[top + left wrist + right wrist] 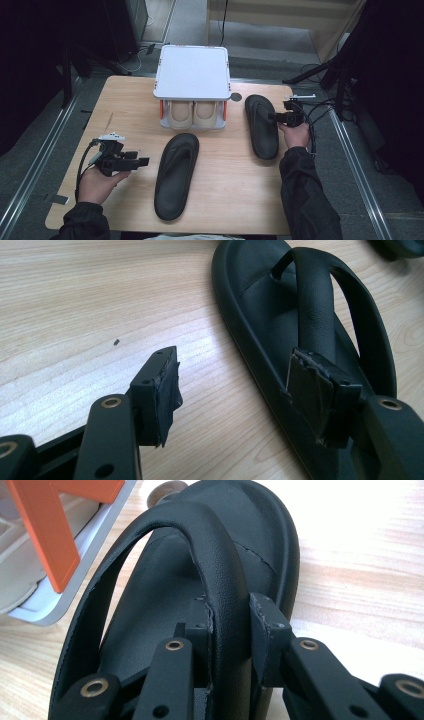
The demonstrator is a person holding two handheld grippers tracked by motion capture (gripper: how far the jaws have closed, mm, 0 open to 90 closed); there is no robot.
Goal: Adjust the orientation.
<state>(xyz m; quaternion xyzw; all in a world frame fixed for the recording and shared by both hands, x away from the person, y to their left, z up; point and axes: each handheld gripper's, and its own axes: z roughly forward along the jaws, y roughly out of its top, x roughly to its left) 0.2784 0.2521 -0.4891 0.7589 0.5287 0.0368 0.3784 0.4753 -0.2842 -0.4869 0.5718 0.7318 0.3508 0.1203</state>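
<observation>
Right gripper view shows us what the high view cannot: our right fingers (230,630) pinch the strap of the far sandal (210,555). Our left fingers (240,390) stand wide and empty, the near sandal (310,330) just beyond one fingertip. Both sandals lie on the wooden tabletop (125,100), before a white shoe rack (192,70).
</observation>
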